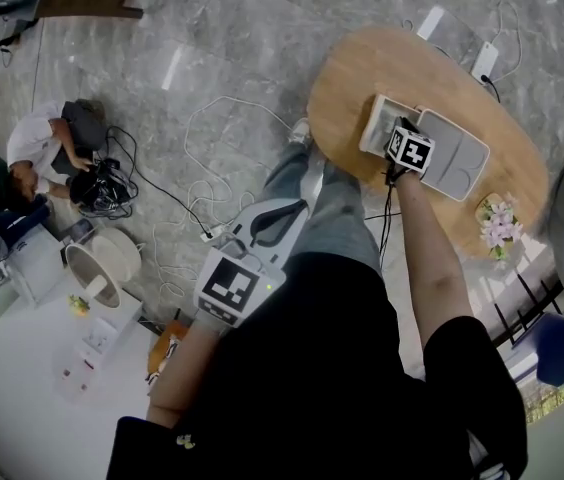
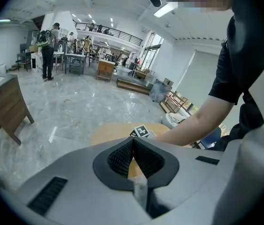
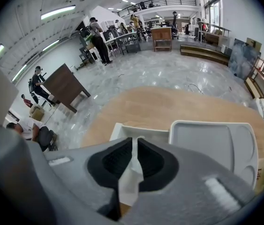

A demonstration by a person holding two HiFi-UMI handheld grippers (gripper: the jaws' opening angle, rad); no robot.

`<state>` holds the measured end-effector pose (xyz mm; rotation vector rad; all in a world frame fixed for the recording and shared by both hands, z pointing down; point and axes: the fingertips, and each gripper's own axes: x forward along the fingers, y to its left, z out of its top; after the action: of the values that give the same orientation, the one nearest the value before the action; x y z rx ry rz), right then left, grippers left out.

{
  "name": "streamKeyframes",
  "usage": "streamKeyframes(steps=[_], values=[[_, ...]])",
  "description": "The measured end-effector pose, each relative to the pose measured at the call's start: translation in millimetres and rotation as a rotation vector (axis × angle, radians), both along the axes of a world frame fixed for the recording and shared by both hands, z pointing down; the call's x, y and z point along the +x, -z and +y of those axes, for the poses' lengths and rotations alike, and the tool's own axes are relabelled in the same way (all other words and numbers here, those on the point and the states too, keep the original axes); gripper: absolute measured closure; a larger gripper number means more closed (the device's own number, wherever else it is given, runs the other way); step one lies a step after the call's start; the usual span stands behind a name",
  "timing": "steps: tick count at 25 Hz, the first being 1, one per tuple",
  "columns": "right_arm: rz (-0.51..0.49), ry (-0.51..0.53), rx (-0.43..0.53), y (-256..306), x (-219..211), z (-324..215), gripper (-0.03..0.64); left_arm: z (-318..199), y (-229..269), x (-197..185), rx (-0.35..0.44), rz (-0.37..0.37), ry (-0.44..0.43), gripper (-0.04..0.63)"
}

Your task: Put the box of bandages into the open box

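Wooden surface (image 3: 169, 107) lies beneath the right claw (image 3: 133, 143), which is held narrowly parted. What appears to be the white box of bandages (image 3: 131, 172) is seen in its gap, over the open box (image 3: 122, 131). The left claw (image 2: 133, 142), at lower left of the head view, is closed on nothing.

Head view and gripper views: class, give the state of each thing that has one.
Box: open, lid folded back beside it.
Left gripper: shut, empty.
Right gripper: slightly open, over the box.
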<state>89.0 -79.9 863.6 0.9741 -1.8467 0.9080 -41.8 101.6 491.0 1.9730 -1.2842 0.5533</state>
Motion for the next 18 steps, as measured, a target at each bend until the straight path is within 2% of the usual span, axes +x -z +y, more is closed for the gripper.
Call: streamKeyframes(steps=[7,18], values=[[0.022,0.041,0.012,5.7,5.8,0.5,0.515,3.6,3.2,-5.0,0.018,0.003,0.018,0.584],[0.037,0.029,0.052,42.0,13.0,-9.0,0.515,-10.7,15.7,-11.7,0.076,0.023,0.002,0.584]])
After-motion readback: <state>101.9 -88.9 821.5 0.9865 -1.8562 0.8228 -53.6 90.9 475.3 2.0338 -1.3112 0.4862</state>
